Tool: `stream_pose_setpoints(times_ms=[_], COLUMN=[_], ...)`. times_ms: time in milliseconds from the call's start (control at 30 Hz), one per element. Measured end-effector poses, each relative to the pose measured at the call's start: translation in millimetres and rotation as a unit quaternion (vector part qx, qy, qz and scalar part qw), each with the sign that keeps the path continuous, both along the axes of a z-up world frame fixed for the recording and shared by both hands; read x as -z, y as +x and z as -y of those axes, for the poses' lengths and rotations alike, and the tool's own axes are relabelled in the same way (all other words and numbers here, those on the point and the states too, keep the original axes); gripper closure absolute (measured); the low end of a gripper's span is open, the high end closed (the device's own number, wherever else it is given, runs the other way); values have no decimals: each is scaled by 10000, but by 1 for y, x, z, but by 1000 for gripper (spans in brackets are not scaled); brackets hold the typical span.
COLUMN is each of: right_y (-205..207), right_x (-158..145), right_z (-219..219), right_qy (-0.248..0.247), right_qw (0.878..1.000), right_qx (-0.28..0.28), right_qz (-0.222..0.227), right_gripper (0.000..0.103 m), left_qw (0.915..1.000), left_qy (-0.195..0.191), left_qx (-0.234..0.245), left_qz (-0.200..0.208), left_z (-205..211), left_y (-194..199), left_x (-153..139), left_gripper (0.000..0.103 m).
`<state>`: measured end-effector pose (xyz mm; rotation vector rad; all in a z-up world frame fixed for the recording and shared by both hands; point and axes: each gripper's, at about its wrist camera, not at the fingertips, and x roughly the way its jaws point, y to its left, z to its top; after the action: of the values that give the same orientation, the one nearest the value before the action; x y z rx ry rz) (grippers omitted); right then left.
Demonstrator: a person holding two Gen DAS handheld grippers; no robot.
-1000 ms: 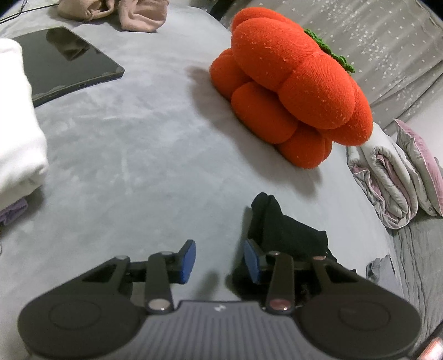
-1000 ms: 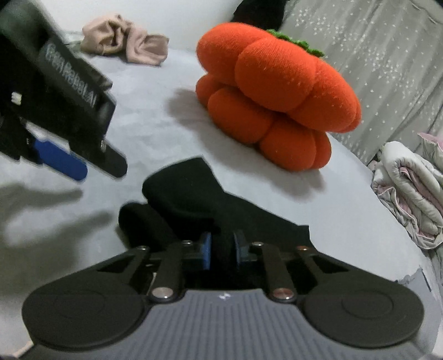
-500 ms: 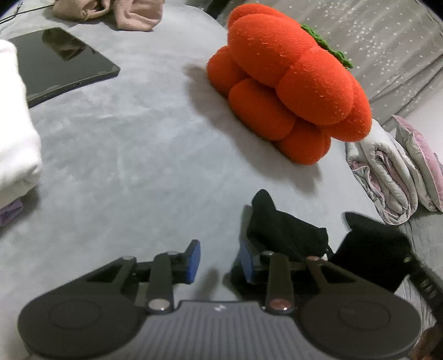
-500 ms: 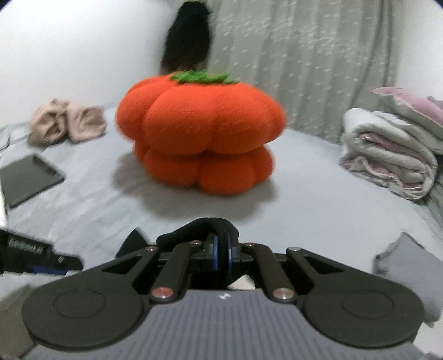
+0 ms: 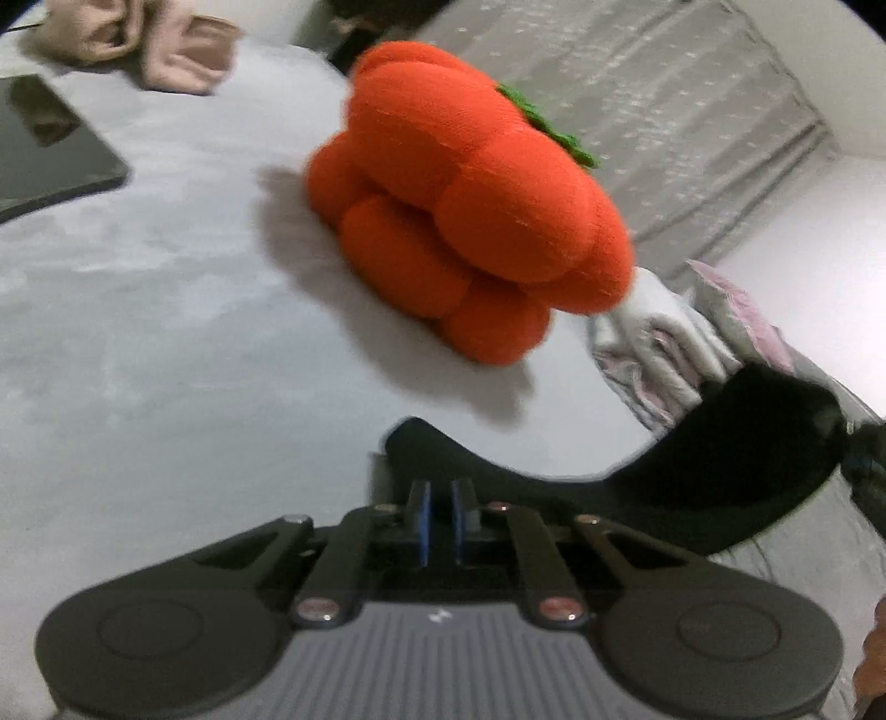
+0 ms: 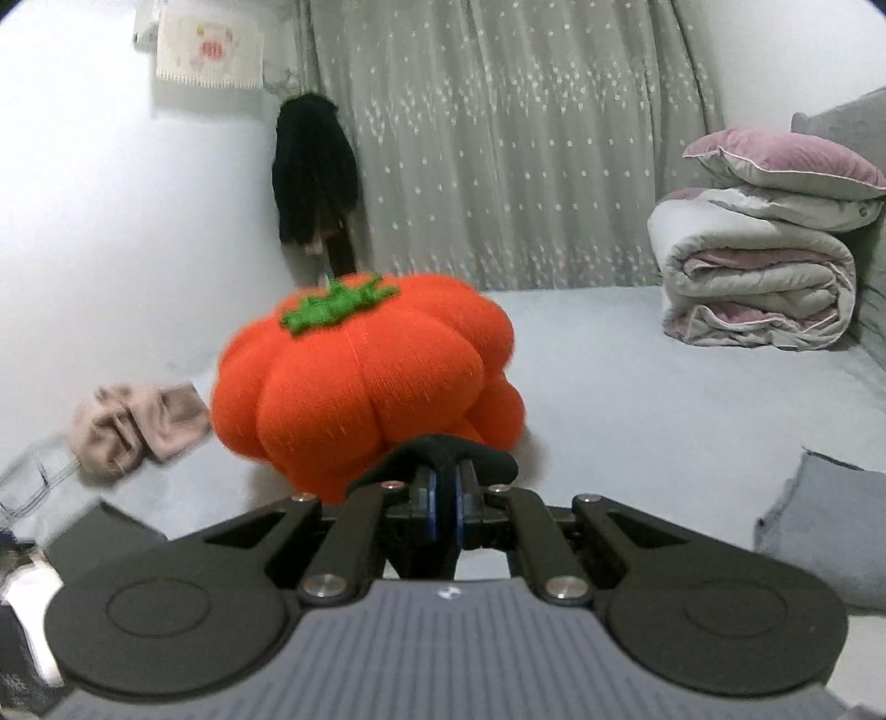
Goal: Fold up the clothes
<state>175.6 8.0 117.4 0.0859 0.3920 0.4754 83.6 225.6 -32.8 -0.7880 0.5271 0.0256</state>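
A black garment hangs stretched above the grey bed, sagging between my two grippers. My left gripper is shut on one end of it, with the blue pads pressed on the cloth. The other end runs off to the right, where the edge of the right tool shows. In the right wrist view my right gripper is shut on a black fold of the garment that bulges over the fingertips. The rest of the cloth is hidden below that tool.
A big orange pumpkin cushion sits ahead on the bed. A dark tablet lies far left, pink clothes at the back. A rolled quilt and a pillow stand at the right.
My left gripper went from open beside the black garment to shut on it. Both grippers have lifted, and the garment now hangs spread between them instead of lying bunched on the bed.
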Motion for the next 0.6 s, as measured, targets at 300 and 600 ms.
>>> stream_pose_setpoints(times_ms=[300, 600], right_y=[1, 6], right_x=[23, 128], right_z=[65, 165], right_qy=[792, 1631], right_qw=[9948, 9538], right_qx=[368, 1276], right_qz=[-533, -2176], right_gripper=[97, 96], left_qw=[9958, 9850], left_qy=[537, 1199], left_qx=[588, 855], left_qz=[-452, -905], left_z=[26, 45], left_y=[22, 33], left_x=[13, 18], left_gripper=[96, 96])
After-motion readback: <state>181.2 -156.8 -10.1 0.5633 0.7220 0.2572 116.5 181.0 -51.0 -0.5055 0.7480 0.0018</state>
